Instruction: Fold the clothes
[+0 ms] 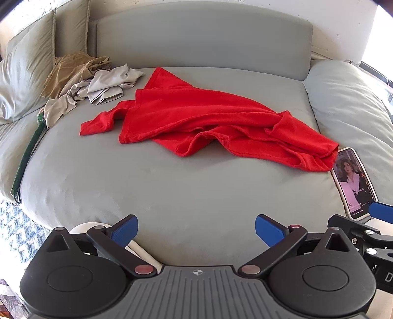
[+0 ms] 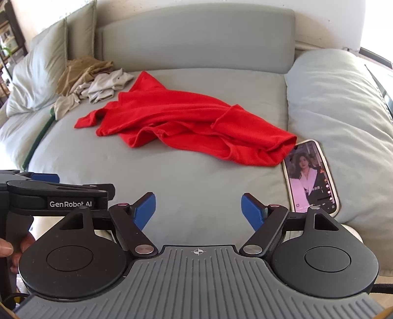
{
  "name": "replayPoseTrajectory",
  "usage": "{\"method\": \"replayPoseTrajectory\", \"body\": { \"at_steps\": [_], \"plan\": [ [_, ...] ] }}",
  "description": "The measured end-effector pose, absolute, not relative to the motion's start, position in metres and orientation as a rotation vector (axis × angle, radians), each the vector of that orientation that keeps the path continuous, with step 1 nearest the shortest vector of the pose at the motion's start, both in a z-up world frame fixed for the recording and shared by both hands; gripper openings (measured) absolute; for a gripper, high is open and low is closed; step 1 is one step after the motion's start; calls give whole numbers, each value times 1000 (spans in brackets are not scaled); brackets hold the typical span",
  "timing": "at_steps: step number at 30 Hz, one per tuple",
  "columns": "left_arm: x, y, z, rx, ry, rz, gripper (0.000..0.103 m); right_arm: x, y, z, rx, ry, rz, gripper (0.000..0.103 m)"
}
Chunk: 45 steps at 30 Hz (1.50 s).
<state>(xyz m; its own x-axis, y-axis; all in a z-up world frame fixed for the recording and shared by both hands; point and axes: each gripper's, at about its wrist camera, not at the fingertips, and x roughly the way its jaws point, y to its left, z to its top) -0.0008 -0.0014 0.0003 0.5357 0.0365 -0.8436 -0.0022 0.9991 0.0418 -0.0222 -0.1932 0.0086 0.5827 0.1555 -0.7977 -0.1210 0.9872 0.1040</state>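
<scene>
A grey-green upholstered sofa (image 1: 172,186) with matching padded backrest (image 1: 203,36) stands against a pale wall (image 2: 221,3); daylight glares at right.

Bright daylight, source far right: window strip (image 1: 385,81) blown out to white in both views. Soft, faint shadows under the red shirt (image 1: 206,117) folds. Strong fisheye bending at edges, dark corner vignetting. Centre sharp; left pillow (image 1: 22,81) slightly smeared. Phone screen (image 2: 310,176) readable, no glare.
</scene>
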Motion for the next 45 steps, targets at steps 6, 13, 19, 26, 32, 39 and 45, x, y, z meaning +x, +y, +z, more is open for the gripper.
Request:
{"method": "replayPoseTrajectory", "body": {
  "at_steps": [6, 13, 19, 26, 32, 39, 45],
  "plan": [
    [1, 1, 0, 22, 1014, 2, 102, -26, -194, 11, 73, 929, 157, 80],
    [2, 2, -2, 25, 1017, 13, 102, -23, -196, 2, 66, 947, 167, 80],
    [1, 2, -2, 24, 1018, 17, 102, -23, -194, 1, 57, 949, 158, 80],
    [1, 4, -4, 19, 1024, 20, 102, -24, -193, 1, 57, 952, 156, 80],
    [1, 4, -4, 18, 1025, 22, 102, -23, -194, 1, 61, 957, 155, 81],
    [0, 6, -4, 16, 1025, 20, 102, -24, -195, 1, 63, 956, 152, 81],
    [1, 7, -4, 12, 1028, 20, 102, -23, -196, 2, 66, 958, 148, 81]
  ]
}}
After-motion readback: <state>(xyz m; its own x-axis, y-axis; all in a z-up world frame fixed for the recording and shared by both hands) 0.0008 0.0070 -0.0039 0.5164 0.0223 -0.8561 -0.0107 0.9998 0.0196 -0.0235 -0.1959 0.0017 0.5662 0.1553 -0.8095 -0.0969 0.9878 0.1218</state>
